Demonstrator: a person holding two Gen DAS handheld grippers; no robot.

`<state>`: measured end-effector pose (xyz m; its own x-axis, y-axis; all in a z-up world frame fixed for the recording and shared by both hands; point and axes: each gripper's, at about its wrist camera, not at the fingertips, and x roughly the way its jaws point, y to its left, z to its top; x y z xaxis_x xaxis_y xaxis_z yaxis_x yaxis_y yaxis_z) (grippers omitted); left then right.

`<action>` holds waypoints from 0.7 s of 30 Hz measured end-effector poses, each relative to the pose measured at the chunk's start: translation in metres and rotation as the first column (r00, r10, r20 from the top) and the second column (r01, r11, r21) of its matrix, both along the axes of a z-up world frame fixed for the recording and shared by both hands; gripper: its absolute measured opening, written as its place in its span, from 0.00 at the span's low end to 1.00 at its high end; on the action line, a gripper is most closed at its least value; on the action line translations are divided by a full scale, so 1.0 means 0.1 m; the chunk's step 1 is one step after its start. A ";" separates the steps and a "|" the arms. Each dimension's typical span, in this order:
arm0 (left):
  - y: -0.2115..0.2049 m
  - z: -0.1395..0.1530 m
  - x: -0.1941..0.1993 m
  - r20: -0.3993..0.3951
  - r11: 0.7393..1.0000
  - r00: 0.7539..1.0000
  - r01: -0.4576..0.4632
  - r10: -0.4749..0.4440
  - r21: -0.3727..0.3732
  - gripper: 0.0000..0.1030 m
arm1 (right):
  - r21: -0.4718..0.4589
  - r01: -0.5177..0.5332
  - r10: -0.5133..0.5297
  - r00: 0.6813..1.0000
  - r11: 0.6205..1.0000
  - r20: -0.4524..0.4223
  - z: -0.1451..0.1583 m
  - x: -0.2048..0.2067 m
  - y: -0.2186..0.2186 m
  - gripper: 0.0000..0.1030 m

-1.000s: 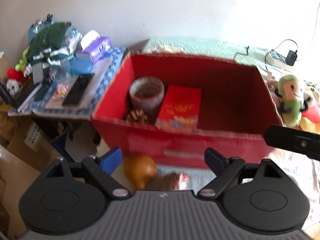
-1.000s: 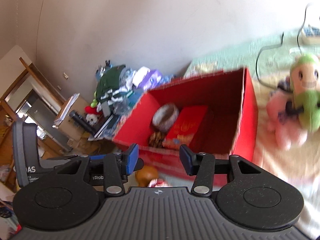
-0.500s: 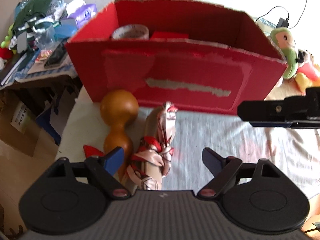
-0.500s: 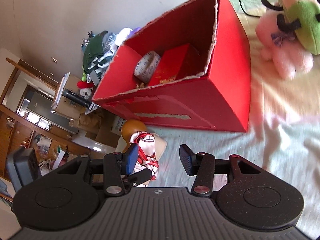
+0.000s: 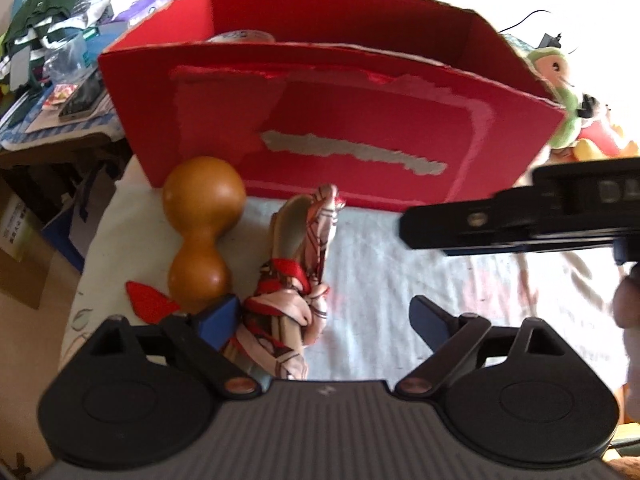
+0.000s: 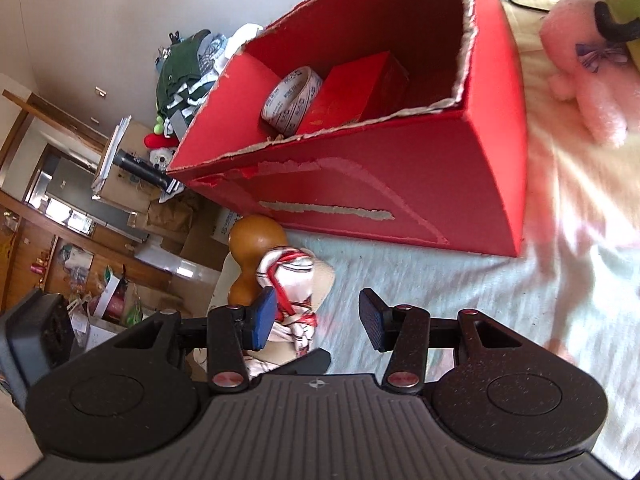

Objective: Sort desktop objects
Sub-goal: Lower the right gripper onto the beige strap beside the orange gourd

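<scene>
Left gripper [image 5: 326, 322], jaws wide and empty, hangs nearest the scarf-wrapped bundle [image 5: 294, 280], whose long axis runs away toward the red box [image 5: 328, 120]; right gripper [image 6: 316, 320] open too.

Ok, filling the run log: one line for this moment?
left gripper: open over scarf bundle | right gripper: open | gourd: outside red box

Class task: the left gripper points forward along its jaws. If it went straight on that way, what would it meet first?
Probably bare bedsheet, then the red box front wall. The left gripper is open; the scarf bundle lies toward its left jaw. Depth is unclear.
</scene>
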<state>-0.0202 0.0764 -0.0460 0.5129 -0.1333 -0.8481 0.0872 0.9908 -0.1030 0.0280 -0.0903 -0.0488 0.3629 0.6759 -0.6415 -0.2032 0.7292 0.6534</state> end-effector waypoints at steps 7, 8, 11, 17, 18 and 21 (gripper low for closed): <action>-0.19 0.05 -0.08 0.021 0.996 0.997 0.078 -0.077 -0.046 0.90 | -0.012 -0.053 0.053 0.998 0.999 -0.020 -0.06 0.04 0.03 0.49; -0.21 0.05 -0.08 0.024 0.996 0.996 0.083 -0.082 -0.036 0.90 | -0.015 -0.060 0.059 0.998 0.998 -0.026 -0.07 0.05 0.04 0.49; -0.21 0.05 -0.07 0.019 0.995 0.996 0.090 -0.090 -0.033 0.91 | -0.013 -0.063 0.062 0.997 0.998 -0.055 -0.14 0.05 0.00 0.49; -0.21 0.11 -0.10 0.016 0.978 0.984 0.176 -0.175 -0.112 0.90 | -0.002 -0.112 0.111 0.989 0.994 -0.094 -0.21 0.03 0.00 0.49; -0.23 0.11 -0.11 0.015 0.976 0.982 0.188 -0.188 -0.110 0.90 | -0.002 -0.119 0.118 0.989 0.993 -0.094 -0.21 0.03 -0.01 0.49; -0.28 0.11 -0.12 0.016 0.975 0.979 0.206 -0.205 -0.083 0.89 | -0.021 -0.120 0.117 0.988 0.993 -0.096 -0.21 0.02 -0.04 0.49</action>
